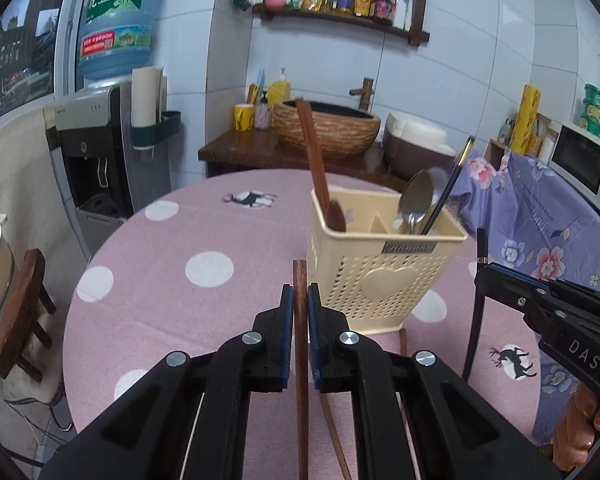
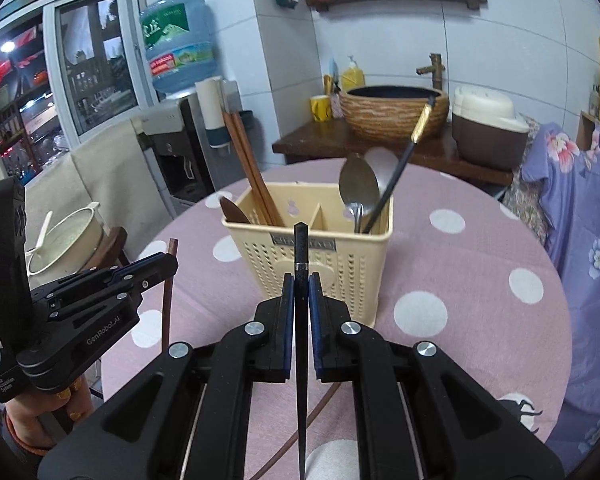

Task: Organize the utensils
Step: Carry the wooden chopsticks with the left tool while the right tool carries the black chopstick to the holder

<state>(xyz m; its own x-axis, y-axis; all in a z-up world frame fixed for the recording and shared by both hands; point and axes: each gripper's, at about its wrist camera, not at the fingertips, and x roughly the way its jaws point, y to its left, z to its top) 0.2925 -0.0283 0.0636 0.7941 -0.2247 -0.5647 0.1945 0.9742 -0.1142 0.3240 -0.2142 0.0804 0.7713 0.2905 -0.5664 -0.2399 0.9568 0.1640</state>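
Note:
A cream plastic utensil holder (image 1: 384, 268) (image 2: 320, 256) stands on the pink dotted round table (image 1: 188, 240) (image 2: 460, 280). Its left compartment holds brown wooden chopsticks (image 1: 314, 160) (image 2: 248, 160) and a wooden spoon (image 1: 336, 216). Its right compartment holds metal spoons (image 1: 416, 200) (image 2: 358, 192) and a black chopstick (image 2: 400, 168). My left gripper (image 1: 300, 300) is shut on a brown wooden chopstick (image 1: 300, 360), just left of the holder. My right gripper (image 2: 300, 292) is shut on a black chopstick (image 2: 301, 320), in front of the holder. Another brown chopstick (image 1: 334, 432) lies on the table under the left gripper.
A wooden counter (image 1: 252, 148) with a woven basin (image 1: 328, 128) stands behind the table. A water dispenser (image 1: 100, 140) is at the left, with a wooden stool (image 1: 24, 312) and a pot (image 2: 68, 236) nearby. A floral cloth (image 1: 540, 220) and a microwave (image 1: 588, 160) are at the right.

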